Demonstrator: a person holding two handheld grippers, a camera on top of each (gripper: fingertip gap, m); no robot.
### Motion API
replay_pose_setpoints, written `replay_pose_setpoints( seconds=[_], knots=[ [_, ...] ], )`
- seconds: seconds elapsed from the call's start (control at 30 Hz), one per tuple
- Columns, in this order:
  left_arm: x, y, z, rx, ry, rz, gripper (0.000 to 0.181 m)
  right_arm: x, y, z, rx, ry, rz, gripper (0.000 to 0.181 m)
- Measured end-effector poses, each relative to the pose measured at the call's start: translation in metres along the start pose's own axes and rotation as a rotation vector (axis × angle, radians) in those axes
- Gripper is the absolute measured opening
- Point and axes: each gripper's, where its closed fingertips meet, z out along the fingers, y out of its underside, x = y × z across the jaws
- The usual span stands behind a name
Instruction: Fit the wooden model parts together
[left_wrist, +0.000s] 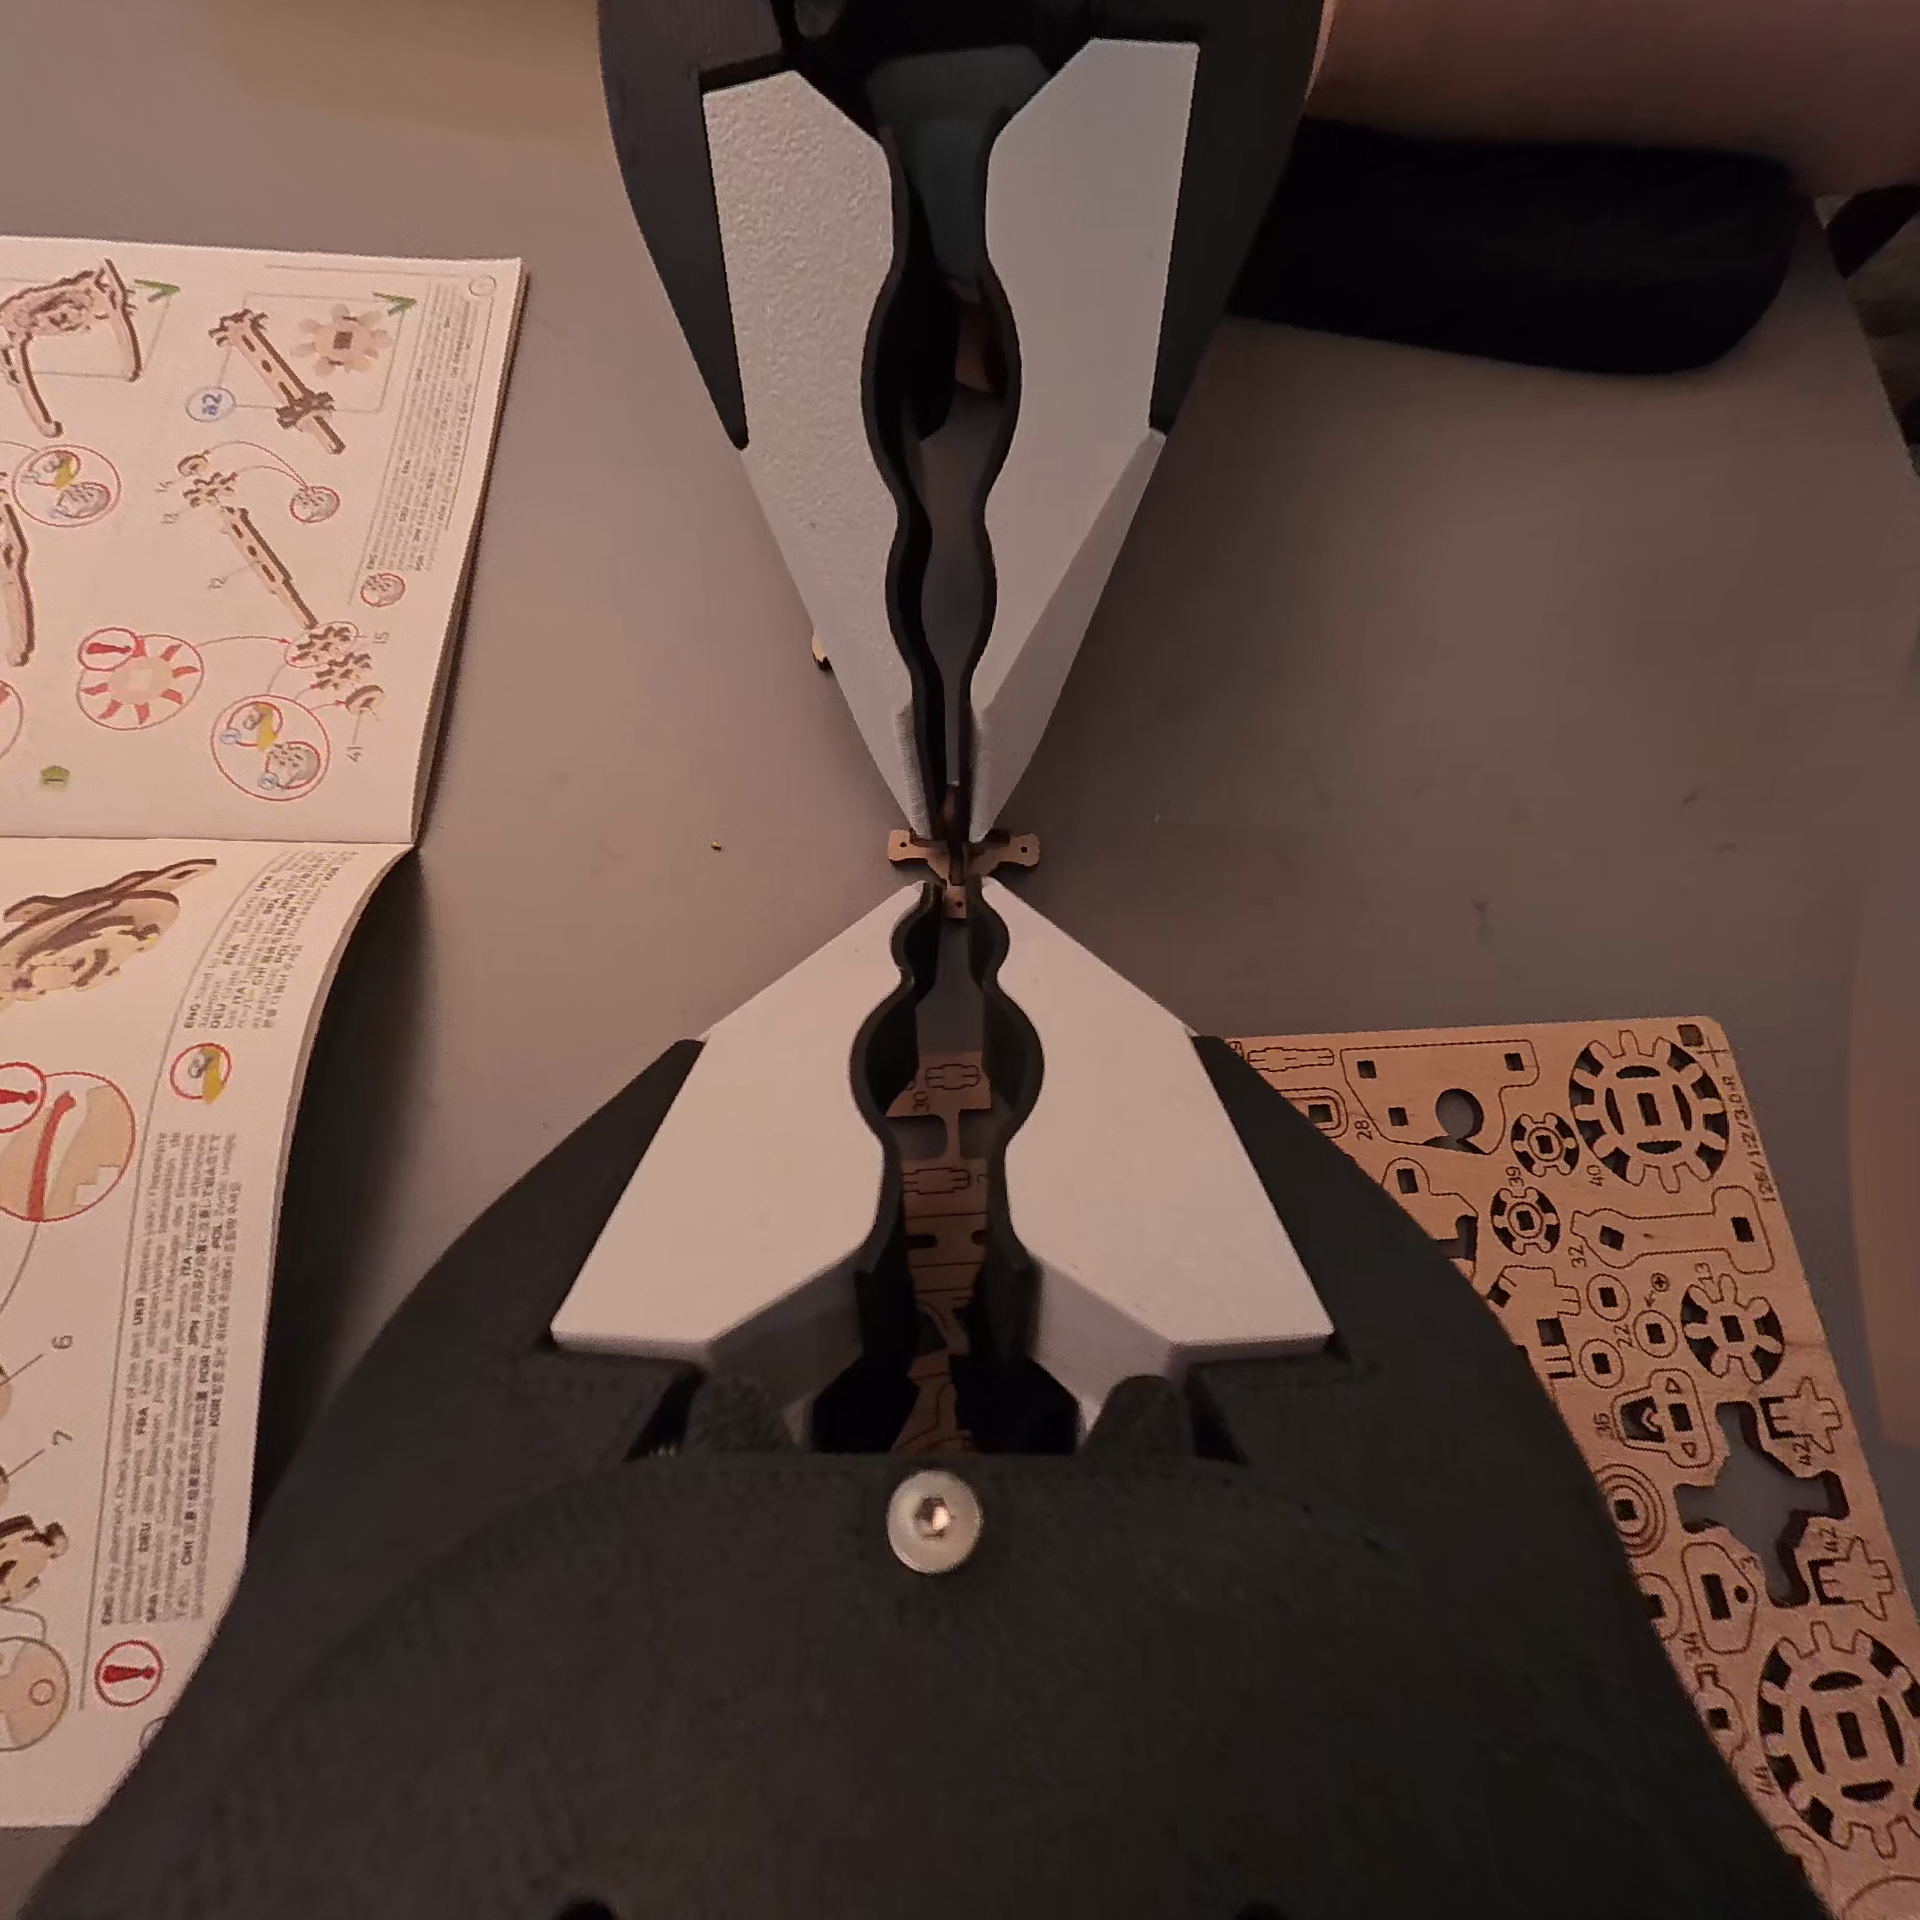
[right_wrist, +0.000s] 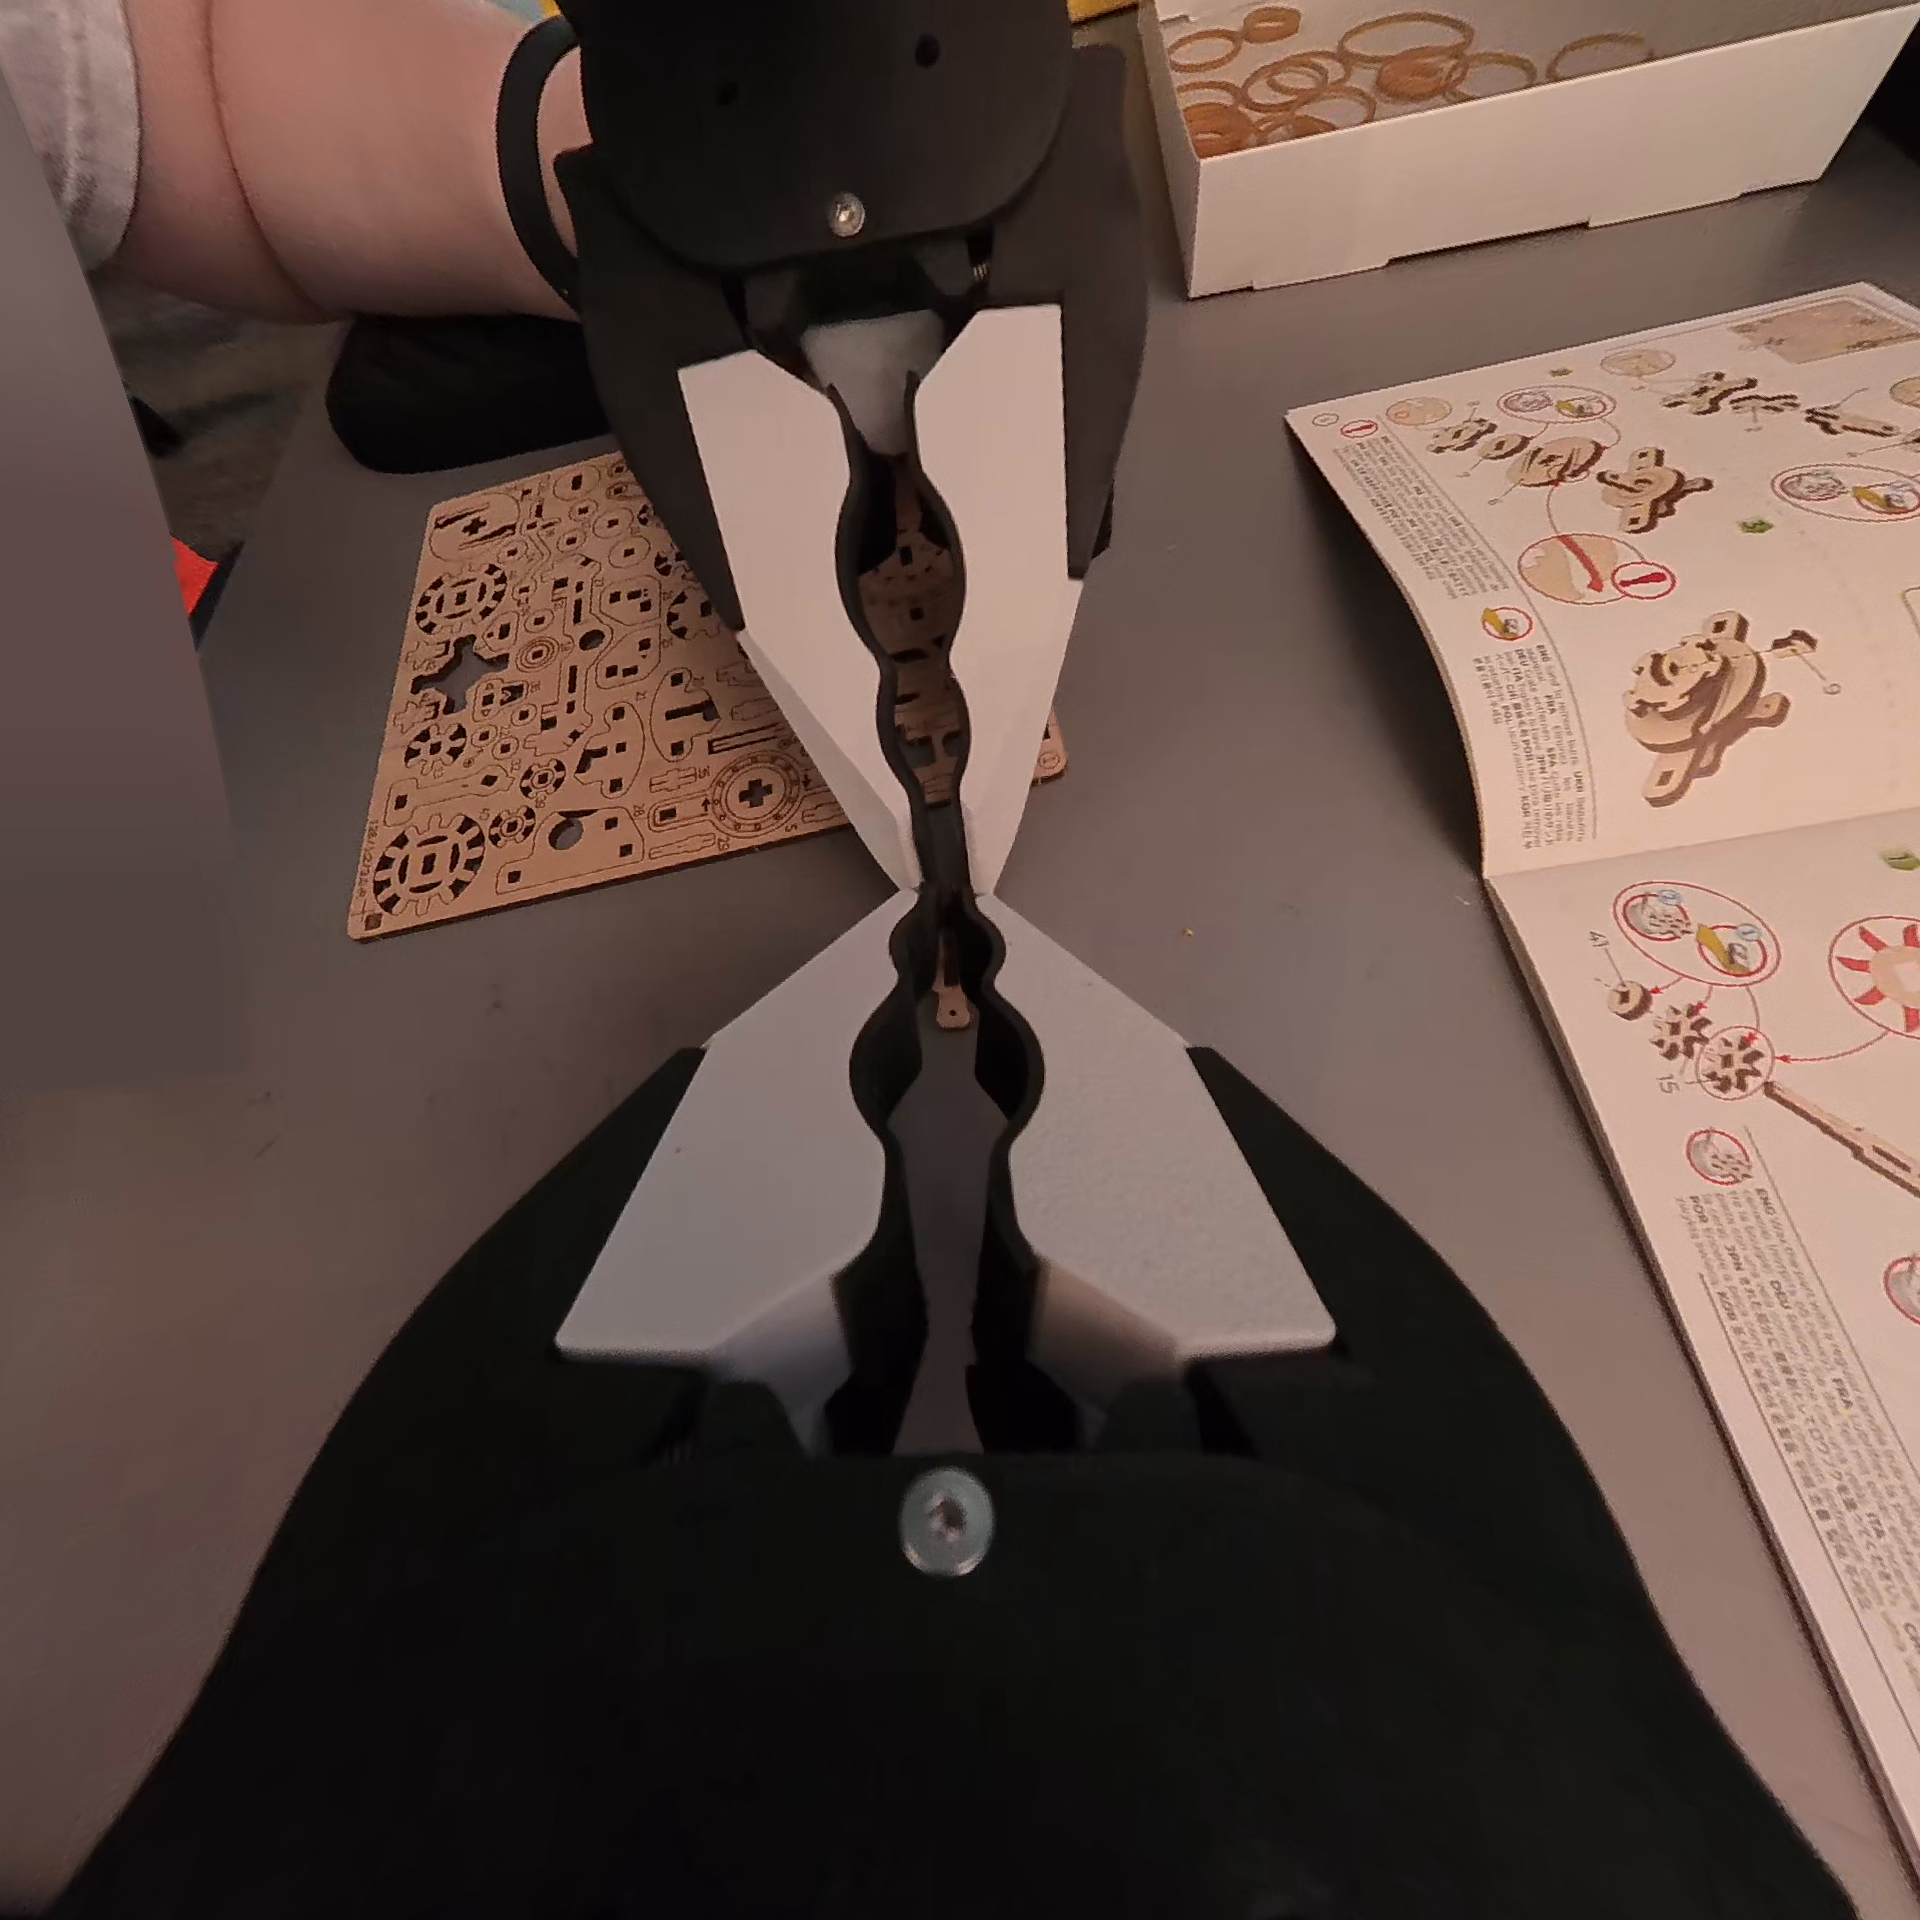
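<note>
Left gripper (left_wrist: 954, 902) and right gripper (left_wrist: 948, 821) meet tip to tip, each closed on a small wooden part (left_wrist: 961, 854); one printed booklet (left_wrist: 239, 540) lies open, one numbered sheet (left_wrist: 1621, 1299) flat.

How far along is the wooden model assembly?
Done: some parts are already out of the plywood sheet, which shows empty cut-outs. In hand: the left gripper and right gripper meet tip to tip, both shut on small wooden pieces forming a cross between them. Whether the joint is seated is unclear. Left: most parts remain in the sheet, and the instruction booklet shows further steps.
</note>
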Motion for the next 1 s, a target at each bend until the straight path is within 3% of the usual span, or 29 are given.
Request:
replay_pose_setpoints(
  seconds=[0.17, 0.33, 0.47, 0.6, 0.83, 1.0],
  knots=[
    [-0.005, -0.004, -0.012, 0.029, -0.025, 0.008, 0.012, 0.006, -0.007, -0.009, 0.045, 0.038, 0.024, 0.001],
    [-0.015, -0.002, -0.024, 0.02, -0.152, 0.082, 0.012, 0.015, -0.007, -0.008, 0.021, 0.119, 0.056, 0.001],
    [-0.017, 0.005, -0.012, -0.046, -0.187, -0.061, 0.031, 0.022, -0.002, -0.001, -0.03, 0.215, 0.042, 0.001],
    [-0.017, 0.002, -0.007, -0.02, -0.205, -0.18, 0.028, 0.026, -0.003, -0.001, -0.032, 0.255, 0.062, 0.001],
    [-0.028, 0.003, -0.002, -0.031, -0.315, -0.169, 0.019, 0.03, -0.004, -0.001, -0.029, 0.289, 0.101, 0.001],
    [-0.027, -0.001, -0.001, -0.005, -0.283, -0.204, 0.016, 0.031, -0.004, 0.0, -0.022, 0.298, 0.121, 0.0]
  ],
)
